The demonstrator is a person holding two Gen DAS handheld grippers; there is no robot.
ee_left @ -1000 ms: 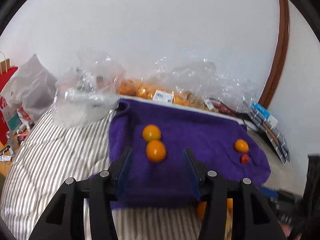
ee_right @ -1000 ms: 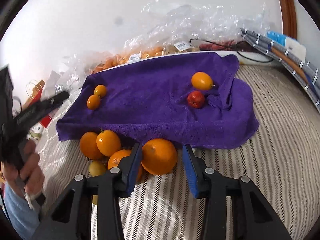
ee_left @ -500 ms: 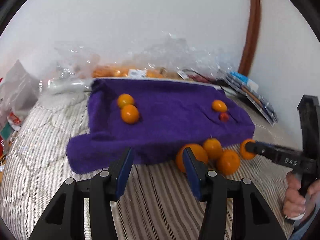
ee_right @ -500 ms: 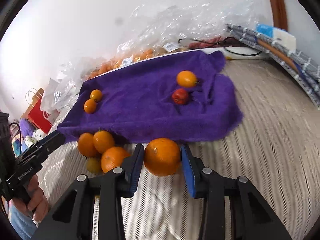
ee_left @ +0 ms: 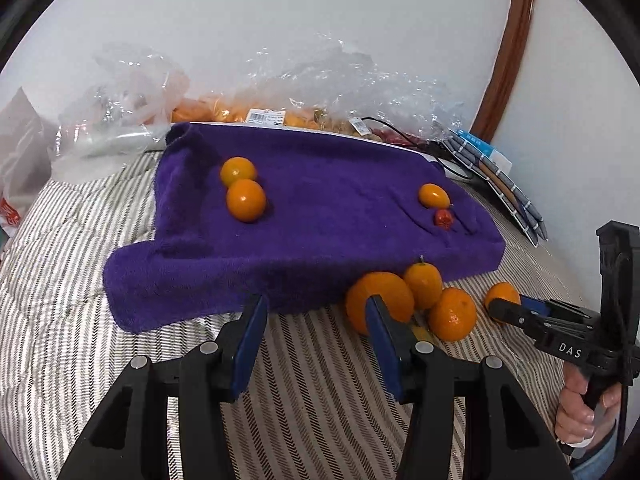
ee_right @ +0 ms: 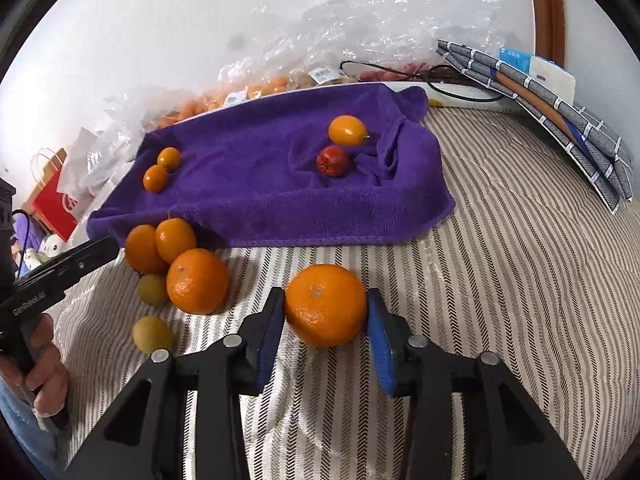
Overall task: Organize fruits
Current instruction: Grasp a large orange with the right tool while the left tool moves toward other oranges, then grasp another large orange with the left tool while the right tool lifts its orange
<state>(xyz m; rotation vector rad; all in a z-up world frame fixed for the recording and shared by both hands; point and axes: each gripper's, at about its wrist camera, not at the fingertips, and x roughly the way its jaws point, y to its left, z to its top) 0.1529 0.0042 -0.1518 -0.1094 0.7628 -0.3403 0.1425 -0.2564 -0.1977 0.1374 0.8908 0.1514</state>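
From my left wrist camera, the left gripper (ee_left: 316, 336) has its fingers partly open with nothing between them, above the striped bed (ee_left: 72, 320) in front of the purple towel (ee_left: 320, 216). On the towel sit two small oranges (ee_left: 245, 199) at the left, touching each other, and at the right an oval yellow-orange fruit (ee_left: 433, 195) beside a small red fruit (ee_left: 443, 218). A cluster of oranges (ee_left: 451, 314) lies on the bed against the towel's front edge, partly behind my right finger. At far right my right hand (ee_left: 582, 412) holds the other gripper, its tips around a further orange. A second ago this view faced the two oranges on the towel head-on; it now looks further right and takes in the cluster.

From the right wrist camera, the right gripper (ee_right: 326, 320) has a big orange (ee_right: 325, 305) between its fingers: round, glossy, pitted skin, stem dimple up, resting on the bed well in front of the towel. The left pad touches it; on the right I cannot tell if a sliver of gap remains. A second ago it lay against the cluster; now it sits apart from it. The left hand (ee_right: 44, 380) shows at the left edge.
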